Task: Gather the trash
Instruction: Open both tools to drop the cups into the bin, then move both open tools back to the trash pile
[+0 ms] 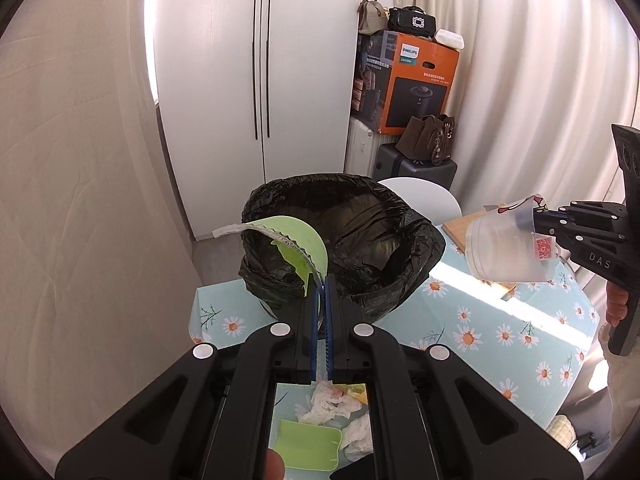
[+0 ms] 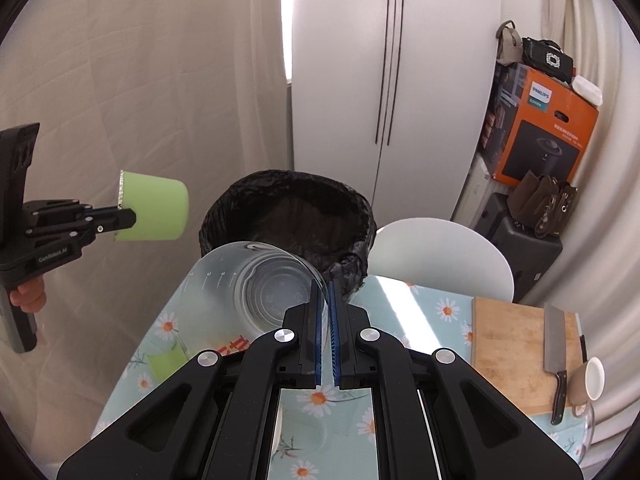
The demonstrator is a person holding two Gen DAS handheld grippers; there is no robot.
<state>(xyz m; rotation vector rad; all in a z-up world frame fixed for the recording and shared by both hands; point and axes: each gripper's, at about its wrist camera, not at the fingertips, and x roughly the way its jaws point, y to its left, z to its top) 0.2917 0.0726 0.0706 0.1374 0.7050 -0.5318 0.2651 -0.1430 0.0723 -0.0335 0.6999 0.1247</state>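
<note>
A bin lined with a black bag (image 1: 352,236) (image 2: 288,216) stands at the far end of the daisy-print table (image 1: 500,328) (image 2: 420,312). My left gripper (image 1: 322,280) (image 2: 130,216) is shut on the rim of a green cup (image 1: 296,244) (image 2: 154,206), held on its side just in front of and left of the bin. My right gripper (image 2: 327,286) (image 1: 528,220) is shut on the rim of a clear plastic cup (image 2: 248,288) (image 1: 508,248), tilted with its mouth toward me, right of the bin. Crumpled tissues (image 1: 332,400) and a green card piece (image 1: 308,444) lie on the table below the left gripper.
A wooden cutting board (image 2: 508,352) with a cleaver (image 2: 556,344) and a small cup (image 2: 588,380) lie at the table's right. A white chair (image 2: 440,260) stands behind the table. Boxes, bags and a suitcase (image 2: 520,248) fill the corner by the white wardrobe (image 2: 384,80).
</note>
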